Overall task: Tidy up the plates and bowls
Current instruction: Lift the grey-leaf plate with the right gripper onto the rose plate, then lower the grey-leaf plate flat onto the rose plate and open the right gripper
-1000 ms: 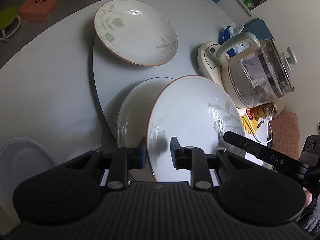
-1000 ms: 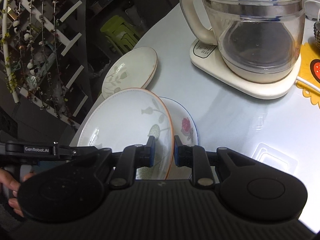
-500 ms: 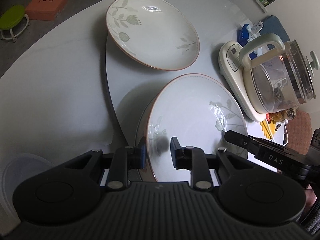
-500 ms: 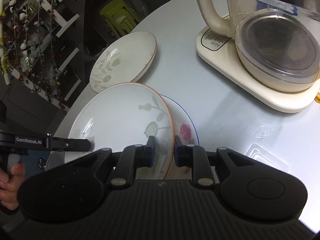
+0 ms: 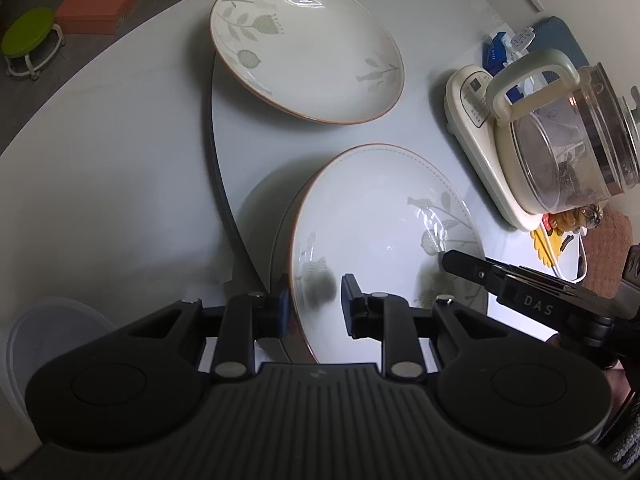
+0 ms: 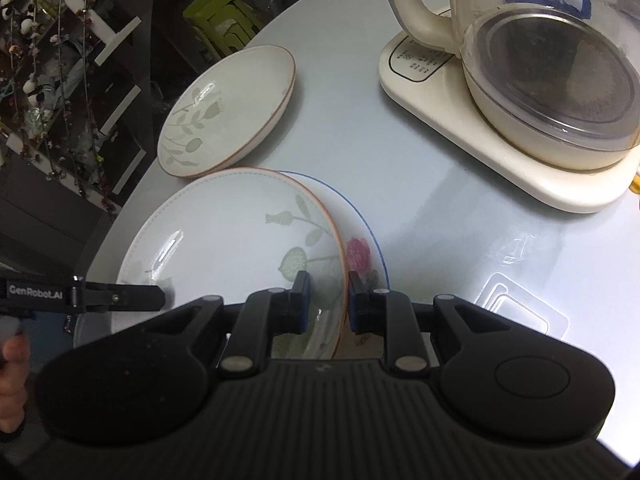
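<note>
A white plate with grey-green leaves and an orange rim (image 5: 380, 232) (image 6: 224, 240) hangs slightly tilted between both grippers. My left gripper (image 5: 316, 300) is shut on its near rim, and my right gripper (image 6: 326, 296) is shut on the opposite rim. Just under it lies a blue-rimmed plate with a pink rose (image 6: 360, 248), mostly covered and showing only as a grey edge (image 5: 276, 240) in the left wrist view. A second leaf-patterned plate (image 5: 308, 48) (image 6: 228, 108) rests on the table beyond.
A glass kettle on a cream base (image 5: 560, 140) (image 6: 540, 80) stands close to the right of the plates. A translucent white container (image 5: 40, 340) sits at the table's near left. The round table's edge (image 5: 100, 92) curves behind; an orange box (image 5: 100, 4) and a green stool (image 5: 28, 36) are on the floor.
The held plate has come down and forward over the rose plate, now covering most of it. Both grippers keep their grip on its rims.
</note>
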A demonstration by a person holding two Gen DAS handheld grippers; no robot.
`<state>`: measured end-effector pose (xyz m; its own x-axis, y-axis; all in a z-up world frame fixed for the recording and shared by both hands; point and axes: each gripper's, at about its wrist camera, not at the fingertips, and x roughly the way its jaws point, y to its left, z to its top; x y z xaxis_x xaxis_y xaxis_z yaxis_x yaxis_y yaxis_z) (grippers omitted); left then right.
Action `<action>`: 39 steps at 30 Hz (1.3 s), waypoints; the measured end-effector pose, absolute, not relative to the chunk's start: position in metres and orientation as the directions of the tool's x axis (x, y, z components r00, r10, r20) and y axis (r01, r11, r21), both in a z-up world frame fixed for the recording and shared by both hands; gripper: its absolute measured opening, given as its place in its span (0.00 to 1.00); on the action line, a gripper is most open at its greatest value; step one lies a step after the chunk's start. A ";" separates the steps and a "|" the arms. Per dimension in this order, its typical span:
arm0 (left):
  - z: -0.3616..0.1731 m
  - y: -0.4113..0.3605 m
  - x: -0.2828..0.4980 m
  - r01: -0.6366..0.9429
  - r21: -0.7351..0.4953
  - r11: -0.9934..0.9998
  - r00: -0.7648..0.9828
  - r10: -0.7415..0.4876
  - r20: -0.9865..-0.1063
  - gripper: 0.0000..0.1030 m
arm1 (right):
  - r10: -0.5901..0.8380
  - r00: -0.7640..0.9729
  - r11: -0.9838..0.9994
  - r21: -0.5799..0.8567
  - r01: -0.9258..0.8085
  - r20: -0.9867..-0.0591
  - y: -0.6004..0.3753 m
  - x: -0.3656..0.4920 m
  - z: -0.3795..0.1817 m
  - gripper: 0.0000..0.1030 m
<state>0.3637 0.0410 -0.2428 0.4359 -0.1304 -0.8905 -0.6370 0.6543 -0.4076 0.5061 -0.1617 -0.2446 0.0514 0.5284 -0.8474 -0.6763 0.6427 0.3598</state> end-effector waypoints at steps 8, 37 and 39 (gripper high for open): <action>-0.245 0.043 0.363 -0.641 -0.410 0.649 0.424 -0.146 -0.894 0.28 | 0.515 0.064 0.646 0.338 -0.685 -0.855 -0.159 0.505 -0.245 0.21; -0.196 0.034 0.336 -0.617 -0.422 0.665 0.485 -0.101 -0.868 0.35 | 0.474 0.199 0.752 0.277 -0.598 -0.858 -0.180 0.487 -0.213 0.20; -0.184 0.028 0.332 -0.605 -0.418 0.678 0.502 -0.083 -0.861 0.35 | 0.480 0.219 0.758 0.276 -0.590 -0.849 -0.187 0.483 -0.203 0.20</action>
